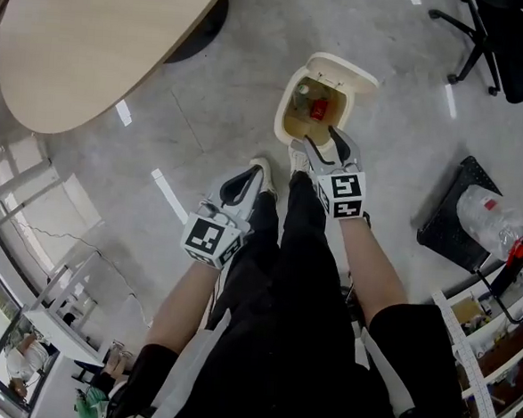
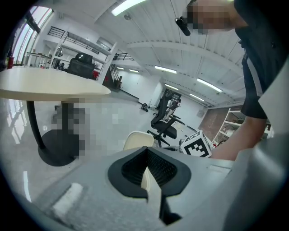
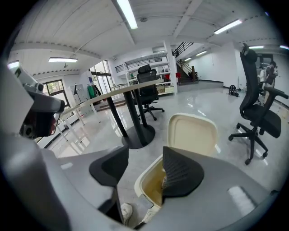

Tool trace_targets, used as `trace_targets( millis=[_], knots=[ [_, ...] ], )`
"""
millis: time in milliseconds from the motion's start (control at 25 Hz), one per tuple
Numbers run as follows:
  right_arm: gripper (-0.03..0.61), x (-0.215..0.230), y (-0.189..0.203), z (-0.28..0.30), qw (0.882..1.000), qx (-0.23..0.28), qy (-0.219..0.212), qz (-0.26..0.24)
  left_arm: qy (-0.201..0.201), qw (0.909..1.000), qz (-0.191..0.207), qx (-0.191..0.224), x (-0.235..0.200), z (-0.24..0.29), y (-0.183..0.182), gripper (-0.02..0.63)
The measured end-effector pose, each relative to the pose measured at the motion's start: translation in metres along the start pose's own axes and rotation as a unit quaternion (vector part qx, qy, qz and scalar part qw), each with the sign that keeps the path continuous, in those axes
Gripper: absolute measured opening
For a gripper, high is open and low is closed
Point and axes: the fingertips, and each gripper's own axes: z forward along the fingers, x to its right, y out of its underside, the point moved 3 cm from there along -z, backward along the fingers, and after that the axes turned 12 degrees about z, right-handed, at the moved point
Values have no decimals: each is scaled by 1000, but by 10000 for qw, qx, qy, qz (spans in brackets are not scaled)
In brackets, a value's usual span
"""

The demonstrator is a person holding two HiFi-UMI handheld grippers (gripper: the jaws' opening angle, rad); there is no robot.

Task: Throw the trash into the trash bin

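The cream trash bin [image 1: 290, 97] stands on the floor with its lid [image 1: 342, 73] flipped up. Red trash [image 1: 318, 108] lies inside it. My right gripper [image 1: 329, 144] hovers over the bin's near rim, open, with nothing between its fingers. In the right gripper view that gripper [image 3: 143, 168] frames the bin's rim [image 3: 145, 186] and raised lid [image 3: 192, 134]. My left gripper [image 1: 253, 174] hangs to the left of the bin, above the person's shoe. In the left gripper view its jaws [image 2: 146, 168] are shut and hold nothing, and the bin's lid [image 2: 137, 140] shows beyond them.
The person's legs in black trousers [image 1: 301, 278] and shoes [image 1: 264, 170] stand right before the bin. A round pale table [image 1: 95, 36] is at the far left and an office chair [image 1: 510, 38] at the far right. A plastic bottle [image 1: 493, 215] lies on a black stand [image 1: 452, 228] beside shelving.
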Motion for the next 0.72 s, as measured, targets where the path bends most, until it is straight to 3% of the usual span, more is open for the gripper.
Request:
trace_targets(
  millis=[160,360,560,720],
  knots=[
    [195,-21,-17,-34,9998,208,44,50,-35,9999,51,121,4,-31,-16,2],
    [134,-31,-77,-57,9960,889,47,-43,-255,9966,460,628,-20,-51,-54,2],
    [97,-59,-131,-100,9856,1682,-177,-20,-590,9887,811,1118,-44,-89,-98,2],
    [77,-79,-163,-128,9755,2194,-182,37,-899,9804,834,1544,-67,-131,-123,2]
  ],
)
